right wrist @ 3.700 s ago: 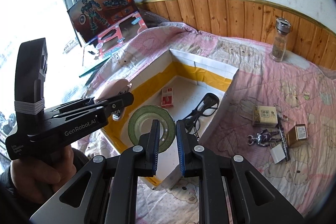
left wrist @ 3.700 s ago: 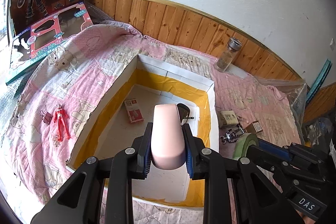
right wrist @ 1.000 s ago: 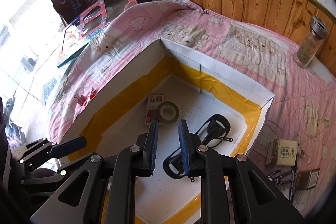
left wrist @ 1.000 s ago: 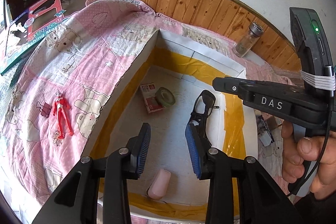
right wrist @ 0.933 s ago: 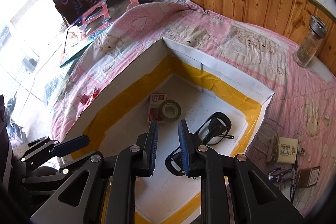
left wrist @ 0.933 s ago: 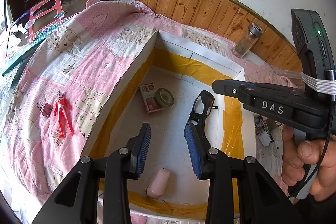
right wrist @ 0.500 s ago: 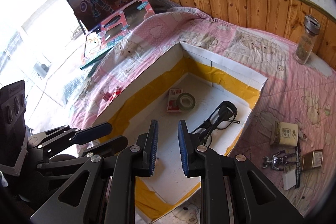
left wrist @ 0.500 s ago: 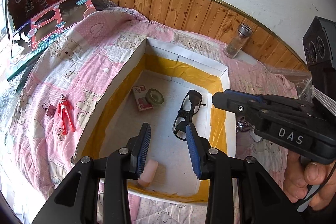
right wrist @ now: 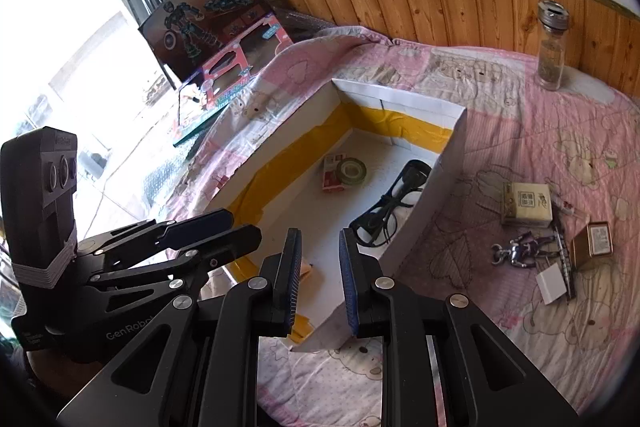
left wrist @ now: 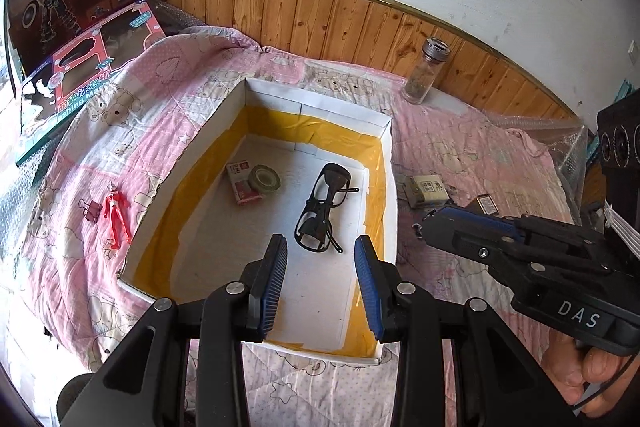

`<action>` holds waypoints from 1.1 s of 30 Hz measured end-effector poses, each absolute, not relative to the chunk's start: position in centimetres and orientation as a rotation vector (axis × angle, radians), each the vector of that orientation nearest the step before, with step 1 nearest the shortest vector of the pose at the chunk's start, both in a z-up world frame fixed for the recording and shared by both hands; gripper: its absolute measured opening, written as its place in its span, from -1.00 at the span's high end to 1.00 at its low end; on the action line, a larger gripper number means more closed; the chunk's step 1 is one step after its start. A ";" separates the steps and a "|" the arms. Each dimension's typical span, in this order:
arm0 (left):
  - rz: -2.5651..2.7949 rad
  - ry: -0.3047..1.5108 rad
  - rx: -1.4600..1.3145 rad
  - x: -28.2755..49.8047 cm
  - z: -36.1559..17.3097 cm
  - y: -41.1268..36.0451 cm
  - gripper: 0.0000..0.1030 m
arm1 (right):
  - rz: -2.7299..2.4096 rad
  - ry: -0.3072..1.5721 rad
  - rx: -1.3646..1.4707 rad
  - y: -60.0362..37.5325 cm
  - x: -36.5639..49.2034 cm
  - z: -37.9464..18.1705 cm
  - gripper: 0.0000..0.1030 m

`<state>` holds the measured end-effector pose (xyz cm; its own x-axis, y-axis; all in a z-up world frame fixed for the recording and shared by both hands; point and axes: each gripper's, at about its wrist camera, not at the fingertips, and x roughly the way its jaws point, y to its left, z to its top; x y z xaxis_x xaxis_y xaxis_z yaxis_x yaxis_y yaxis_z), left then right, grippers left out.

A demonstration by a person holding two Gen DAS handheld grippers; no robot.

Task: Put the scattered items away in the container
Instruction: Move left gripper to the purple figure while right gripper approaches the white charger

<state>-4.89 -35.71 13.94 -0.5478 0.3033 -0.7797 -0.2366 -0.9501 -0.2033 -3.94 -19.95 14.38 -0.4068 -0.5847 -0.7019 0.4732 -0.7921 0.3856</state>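
The white box (left wrist: pixel 312 105) lined with yellow tape sits on the pink quilt. It holds black glasses (left wrist: pixel 324 211), a grey-green tape roll (left wrist: pixel 264 179) and a small red-and-white packet (left wrist: pixel 242 187). My left gripper (left wrist: pixel 320 259) hangs open and empty above the box's near end. My right gripper (right wrist: pixel 319 263) is over the box's near right corner, its jaws a narrow gap apart with nothing between them. A red figure (left wrist: pixel 116 215) and a binder clip (left wrist: pixel 91 211) lie left of the box. A beige box (right wrist: pixel 528 205), a metal robot figure (right wrist: pixel 520 249) and a brown box (right wrist: pixel 596 241) lie to its right.
A glass jar (right wrist: pixel 554 43) stands by the wooden wall panel at the back right. Two toy boxes (left wrist: pixel 80 39) lean at the back left. A white block (right wrist: pixel 554 285) and a pen (right wrist: pixel 562 247) lie among the items on the right. A hand (left wrist: pixel 588 375) holds the right gripper.
The pink case and the tape roll left the grippers and went into the box. Both grippers have since drawn back and up from it. The pink case is out of sight now.
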 end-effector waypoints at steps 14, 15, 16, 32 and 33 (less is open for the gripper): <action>2.433 -0.025 -1.284 -2.5 13.8 -29.4 0.29 | -2.254 -0.294 1.176 -12.4 -0.6 13.1 0.58; 2.428 -0.020 -1.285 -2.4 13.7 -29.0 0.29 | -2.262 -0.302 1.182 -11.8 -0.5 12.9 0.58; 2.419 -0.017 -1.284 -2.4 13.6 -28.5 0.29 | -2.270 -0.312 1.188 -11.2 -0.4 12.7 0.58; 2.275 0.023 -1.343 -3.8 9.8 -20.7 0.18 | -2.343 -0.464 1.344 -3.4 -0.9 7.2 0.56; 2.267 0.021 -1.349 -4.0 9.5 -20.3 0.18 | -2.347 -0.471 1.352 -3.1 -1.1 6.9 0.55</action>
